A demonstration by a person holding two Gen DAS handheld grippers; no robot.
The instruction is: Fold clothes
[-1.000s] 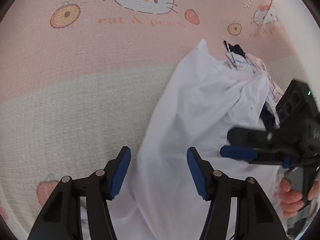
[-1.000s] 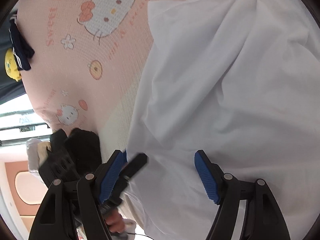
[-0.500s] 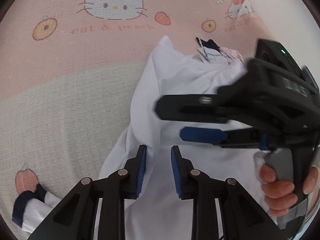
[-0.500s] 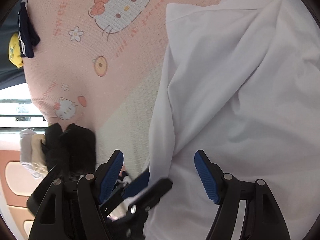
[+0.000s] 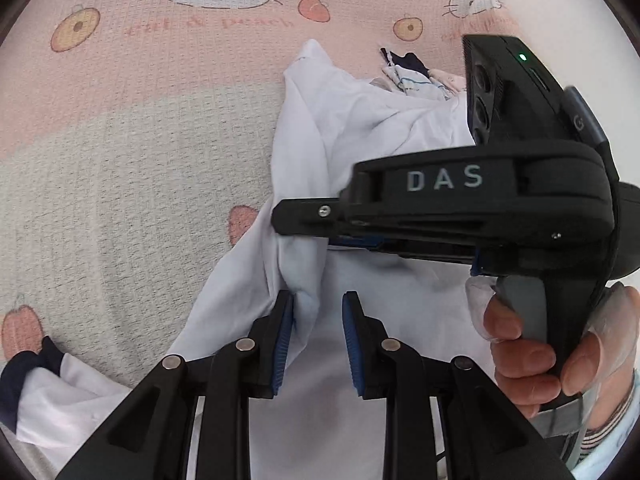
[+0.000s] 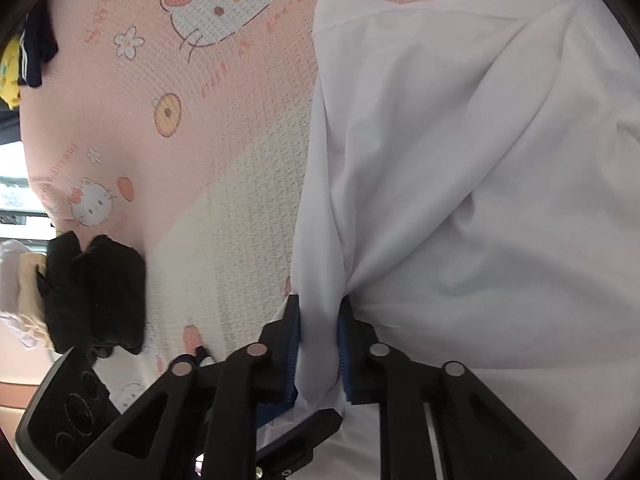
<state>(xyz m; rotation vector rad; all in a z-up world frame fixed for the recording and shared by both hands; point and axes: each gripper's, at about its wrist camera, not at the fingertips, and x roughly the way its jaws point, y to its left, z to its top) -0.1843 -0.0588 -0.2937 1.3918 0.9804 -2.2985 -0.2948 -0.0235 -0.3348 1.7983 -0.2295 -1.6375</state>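
Mat (image 5: 120, 160): a woven surface, pink with cat-and-peach prints at the far side and cream nearer the cameras, bearing everything else in view.

Shirt (image 5: 360, 128): a white garment lying rumpled on the mat, right of centre in the left wrist view and filling the right half of the right wrist view (image 6: 480, 200). Its left edge is gathered into a raised ridge of folds. A dark-cuffed sleeve (image 5: 28, 364) trails off at lower left.

Right gripper (image 6: 319, 336): its blue pads are pressed together on the ridge at the shirt's edge, cloth bunched between them. In the left wrist view the same tool (image 5: 460, 208) crosses the frame sideways, marked "DAS", held by a hand (image 5: 560, 344) at the lower right.

Left gripper (image 5: 318, 320): jaws narrowed but with a gap; a fold of the shirt lies against the left pad (image 5: 285, 340), and whether the right pad touches cloth cannot be told.

Pile (image 5: 416, 76): crumpled patterned clothes beyond the shirt, touching its far edge.

Dark bundle (image 6: 96, 292): black cloth at the mat's left margin, well apart from the shirt.

No containers appear.
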